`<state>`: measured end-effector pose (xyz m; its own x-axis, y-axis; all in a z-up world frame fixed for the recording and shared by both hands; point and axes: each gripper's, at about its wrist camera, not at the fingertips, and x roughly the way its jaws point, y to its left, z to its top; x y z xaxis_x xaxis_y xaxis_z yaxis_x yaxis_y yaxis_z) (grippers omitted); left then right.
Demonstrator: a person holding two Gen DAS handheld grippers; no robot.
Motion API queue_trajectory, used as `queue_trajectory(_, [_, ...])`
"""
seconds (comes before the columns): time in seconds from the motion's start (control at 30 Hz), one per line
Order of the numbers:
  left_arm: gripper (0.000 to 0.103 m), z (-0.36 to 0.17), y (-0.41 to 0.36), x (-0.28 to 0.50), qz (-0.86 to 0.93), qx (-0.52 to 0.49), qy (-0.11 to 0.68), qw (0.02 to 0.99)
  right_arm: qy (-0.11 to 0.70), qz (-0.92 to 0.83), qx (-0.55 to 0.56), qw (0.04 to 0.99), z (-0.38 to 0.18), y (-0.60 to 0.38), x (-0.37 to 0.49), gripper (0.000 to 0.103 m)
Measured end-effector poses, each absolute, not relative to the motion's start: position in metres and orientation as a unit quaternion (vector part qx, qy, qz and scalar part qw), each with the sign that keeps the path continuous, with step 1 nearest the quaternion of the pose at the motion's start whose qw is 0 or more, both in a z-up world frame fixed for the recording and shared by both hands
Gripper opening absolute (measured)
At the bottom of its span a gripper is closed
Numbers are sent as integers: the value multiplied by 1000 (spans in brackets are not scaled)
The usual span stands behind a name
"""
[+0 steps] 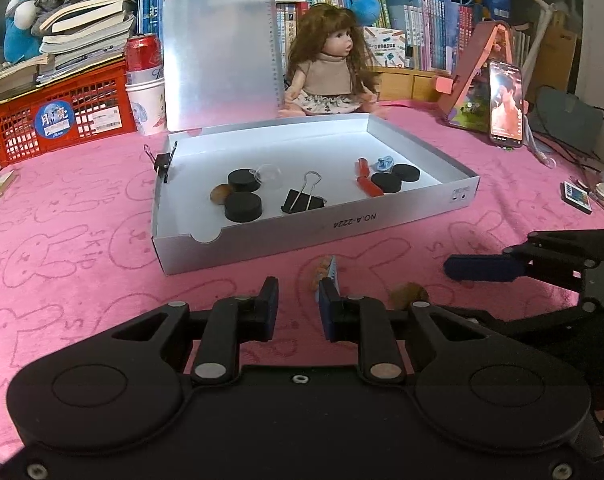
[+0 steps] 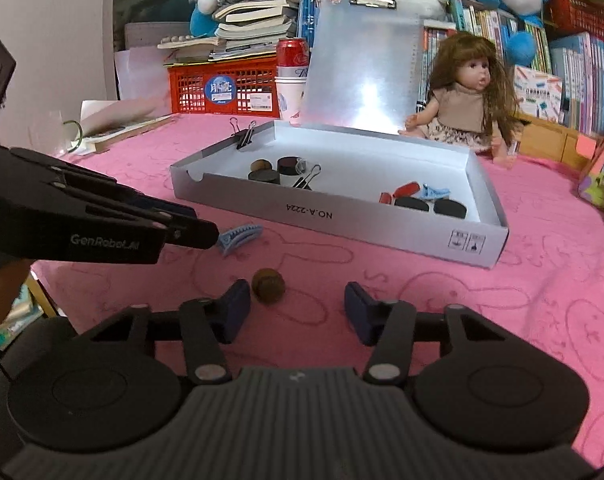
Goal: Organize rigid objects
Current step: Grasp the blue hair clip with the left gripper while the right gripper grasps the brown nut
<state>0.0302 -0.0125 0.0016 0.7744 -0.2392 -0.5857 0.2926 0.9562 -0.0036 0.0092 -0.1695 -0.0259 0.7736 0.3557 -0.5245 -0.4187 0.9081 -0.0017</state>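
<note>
A shallow silver box point(image 1: 342, 227) point(image 2: 342, 216) lies open on the pink cloth. It holds black discs point(image 1: 243, 207), a black binder clip point(image 1: 302, 201), a red clip point(image 1: 368, 184), a small blue clip point(image 1: 384, 163) and a brown nut point(image 1: 220, 194). In front of the box, my left gripper point(image 1: 297, 292) point(image 2: 205, 229) is shut on the near end of a blue hair clip point(image 1: 329, 276) point(image 2: 239, 234). A brown ball point(image 2: 267, 286) point(image 1: 408, 294) rests on the cloth just ahead of my right gripper point(image 2: 297, 300). It sits beside the left fingertip point(image 2: 237, 294), and the open jaws are not touching it.
Another binder clip point(image 1: 161, 160) is clamped on the box's left wall. Behind the box stand a metal clipboard point(image 1: 221, 60), a doll point(image 1: 330, 68), a red can point(image 1: 143, 54) in paper cups and a red crate point(image 1: 61, 116). A phone point(image 1: 506, 104) leans at the right.
</note>
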Motion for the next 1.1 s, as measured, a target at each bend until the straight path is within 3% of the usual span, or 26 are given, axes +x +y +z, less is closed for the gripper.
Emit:
queue_trajectory(0.17, [23, 4, -16, 26, -152, 45, 301, 940, 271, 174, -63, 945, -24, -175, 15, 51])
queue_trajectory(0.57, [34, -4, -30, 41, -134, 40, 306, 942, 261, 186, -46, 946, -22, -182, 14, 52])
queue_trajectory(0.67, [29, -7, -29, 46, -133, 29, 313, 940, 257, 192, -47, 946, -22, -178, 13, 52])
queue_trajectory(0.73, [14, -8, -27, 48, -128, 22, 316, 940, 254, 193, -46, 947, -23, -176, 14, 54])
queue_trajectory(1.03, [13, 2, -16, 38, -117, 48, 295, 947, 252, 196, -30, 947, -25, -165, 23, 54])
queue_trajectory(1.1, [15, 3, -14, 36, -114, 50, 295, 947, 254, 193, -30, 947, -26, -162, 24, 46])
